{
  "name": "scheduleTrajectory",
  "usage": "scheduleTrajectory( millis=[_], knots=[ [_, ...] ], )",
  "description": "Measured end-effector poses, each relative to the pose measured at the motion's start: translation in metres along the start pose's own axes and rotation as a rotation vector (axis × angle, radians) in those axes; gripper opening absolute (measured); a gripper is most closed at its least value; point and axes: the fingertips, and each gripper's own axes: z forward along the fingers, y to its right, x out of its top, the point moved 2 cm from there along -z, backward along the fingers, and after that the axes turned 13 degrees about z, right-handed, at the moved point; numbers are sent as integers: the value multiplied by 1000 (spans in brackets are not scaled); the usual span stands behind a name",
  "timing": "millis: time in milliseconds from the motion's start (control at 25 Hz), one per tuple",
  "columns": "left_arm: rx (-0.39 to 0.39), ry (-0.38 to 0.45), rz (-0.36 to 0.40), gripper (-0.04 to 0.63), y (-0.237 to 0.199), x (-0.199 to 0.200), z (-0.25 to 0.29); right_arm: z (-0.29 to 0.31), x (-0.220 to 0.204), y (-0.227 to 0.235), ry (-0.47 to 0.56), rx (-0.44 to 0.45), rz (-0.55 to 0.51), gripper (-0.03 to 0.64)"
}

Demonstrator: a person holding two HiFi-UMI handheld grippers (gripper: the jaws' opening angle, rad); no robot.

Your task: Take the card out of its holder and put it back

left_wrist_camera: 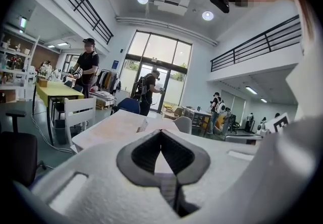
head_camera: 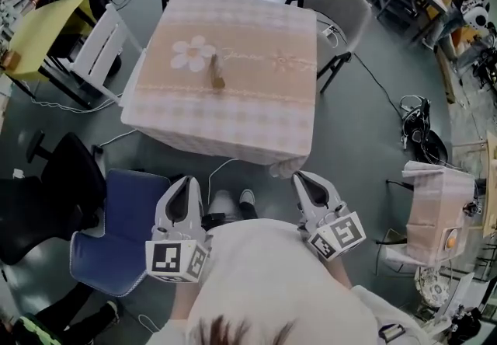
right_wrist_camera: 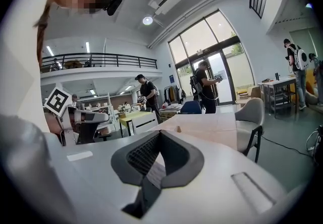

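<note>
A small card stands in its holder (head_camera: 217, 74) near the middle of a table (head_camera: 233, 122) covered with a pink checked cloth that has a white flower print. Both grippers hang low, in front of the table's near edge and well short of the card. In the head view my left gripper (head_camera: 186, 180) has its jaws together and holds nothing. My right gripper (head_camera: 304, 177) is likewise shut and empty. From the left gripper view the card (left_wrist_camera: 143, 125) shows far off above the closed left gripper (left_wrist_camera: 161, 132). The right gripper view shows the holder (right_wrist_camera: 178, 128) beyond the shut right gripper (right_wrist_camera: 160, 133).
A white chair (head_camera: 101, 52) stands at the table's left and a grey chair (head_camera: 345, 21) at its right. A blue chair (head_camera: 124, 235) and a black office chair (head_camera: 46, 196) are near my left. A yellow table (head_camera: 43, 33), a small cloth-covered table (head_camera: 439, 211) and floor cables surround the area. People stand beyond the table.
</note>
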Motion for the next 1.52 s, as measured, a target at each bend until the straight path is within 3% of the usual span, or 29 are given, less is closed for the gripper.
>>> scheduleTrajectory(
  millis=[320,640,1160,1520],
  knots=[
    [-25,-6,39,0,12,10,15,-8,1,19,17,-24,44,-3],
    [-37,-29,22,0,0,6,34,11,2,26,5,-45,66,-3],
    [-23,-19,15,0,-101,32,104,135,41,10,9,-8,32,-3],
    [-87,-15,28,0,-145,57,167,192,67,24,24,-81,48,-3]
  ],
)
